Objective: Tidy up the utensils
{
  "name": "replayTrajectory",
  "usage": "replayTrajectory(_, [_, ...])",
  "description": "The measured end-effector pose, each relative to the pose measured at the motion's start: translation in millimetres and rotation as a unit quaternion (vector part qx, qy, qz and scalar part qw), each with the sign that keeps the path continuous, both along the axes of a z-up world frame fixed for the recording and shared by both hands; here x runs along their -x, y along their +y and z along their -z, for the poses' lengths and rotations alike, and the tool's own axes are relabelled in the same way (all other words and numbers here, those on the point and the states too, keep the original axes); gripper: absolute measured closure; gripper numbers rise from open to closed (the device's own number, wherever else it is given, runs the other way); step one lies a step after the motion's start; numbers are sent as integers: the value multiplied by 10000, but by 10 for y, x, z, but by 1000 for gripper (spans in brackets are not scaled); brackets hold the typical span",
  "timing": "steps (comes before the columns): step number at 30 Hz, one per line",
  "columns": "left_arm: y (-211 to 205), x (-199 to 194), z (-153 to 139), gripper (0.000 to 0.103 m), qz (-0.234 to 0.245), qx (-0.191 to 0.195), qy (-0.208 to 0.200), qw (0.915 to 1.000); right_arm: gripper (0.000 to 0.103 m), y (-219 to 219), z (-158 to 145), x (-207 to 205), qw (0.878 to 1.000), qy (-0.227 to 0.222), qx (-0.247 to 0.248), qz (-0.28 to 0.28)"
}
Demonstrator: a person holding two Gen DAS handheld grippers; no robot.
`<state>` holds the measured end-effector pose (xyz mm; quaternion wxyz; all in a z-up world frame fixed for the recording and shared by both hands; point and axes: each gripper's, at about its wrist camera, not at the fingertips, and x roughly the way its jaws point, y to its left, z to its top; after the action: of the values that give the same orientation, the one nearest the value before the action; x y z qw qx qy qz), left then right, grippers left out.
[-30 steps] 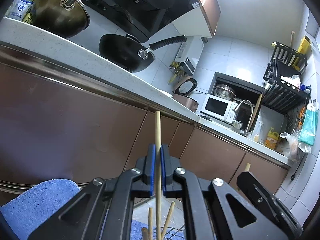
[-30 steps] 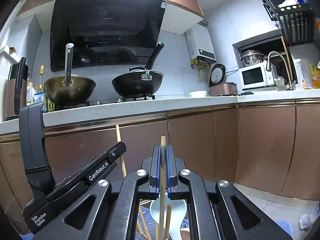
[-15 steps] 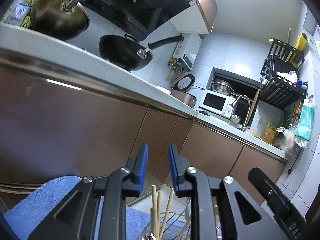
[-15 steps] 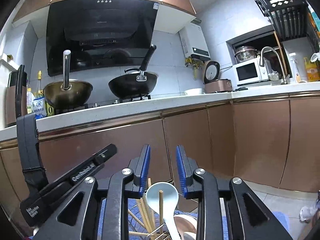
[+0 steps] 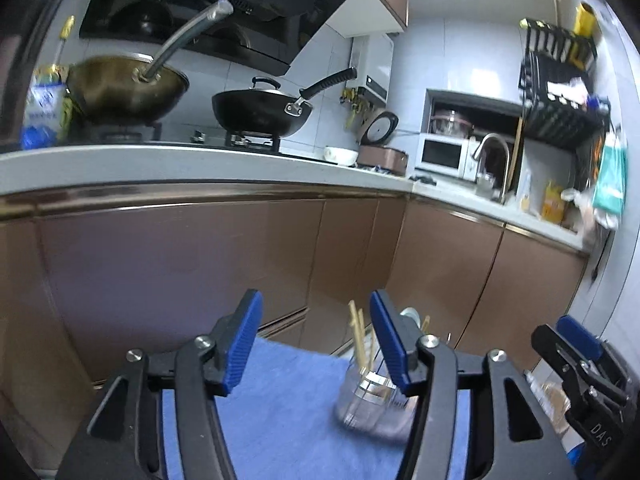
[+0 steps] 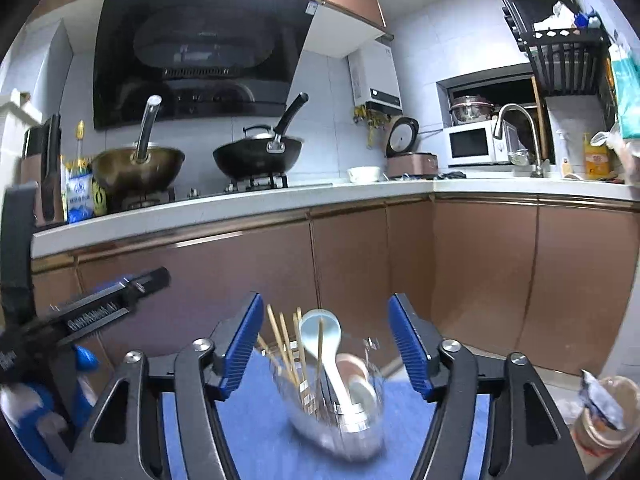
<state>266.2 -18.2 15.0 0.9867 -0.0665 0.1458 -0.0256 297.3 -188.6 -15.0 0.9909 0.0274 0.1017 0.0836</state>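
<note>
A wire utensil holder (image 6: pixel 340 420) stands on a blue mat (image 6: pixel 260 432). It holds several wooden chopsticks (image 6: pixel 286 348) and white spoons (image 6: pixel 320 332). My right gripper (image 6: pixel 326 344) hangs just behind and above it, jaws opening, nothing between the blue pads. The left wrist view shows the same holder (image 5: pixel 370 404) with chopsticks (image 5: pixel 358 336) low and right of centre. My left gripper (image 5: pixel 316 340) is pulled back from it, jaws opening and empty. The right gripper (image 5: pixel 580 344) shows at that view's lower right, and the left gripper (image 6: pixel 100 308) at the left of the right wrist view.
Brown cabinet fronts (image 6: pixel 360 272) rise behind the mat under a white counter (image 6: pixel 240 204). Two woks (image 6: pixel 256 156) sit on the stove. A lidded cup (image 6: pixel 604 412) stands at the mat's right. A sink tap (image 6: pixel 520 132) and a microwave (image 6: pixel 476 146) are at the far right.
Both grippers were shut on upright chopsticks, then let go and opened wide. The chopsticks now stand in the holder. Both grippers have drawn back and up, bringing the holder into view.
</note>
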Motion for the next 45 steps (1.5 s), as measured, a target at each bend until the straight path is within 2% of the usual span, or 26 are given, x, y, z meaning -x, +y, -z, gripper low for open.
replayTrajectory(4, [50,430,-66,48,-185,-352,46,9992,22,-10,16,311,9998,165,113,71])
replayTrajectory(7, [89,687,-116,39,-311,-520,46,9982,15,-41,18,538,9996,218,139,144])
replayTrajectory(16, [215,1223,-213,35,-683,-738,157,9948,3,-169,43,1068,9986,358,136,358])
replayTrajectory(22, [275,1451,-235,35,-708,-768,27,9945,1,-207,68,1314,9980,407,149,460])
replayTrajectory(30, [364,1754,-311,35,-966,-826,-284,9915,1,-198,39,1558,9978,360,168,539])
replayTrajectory(45, [520,2163,-383,35,-1003,-930,-448,9896,0,-179,-81,1906,9972,192,269,669])
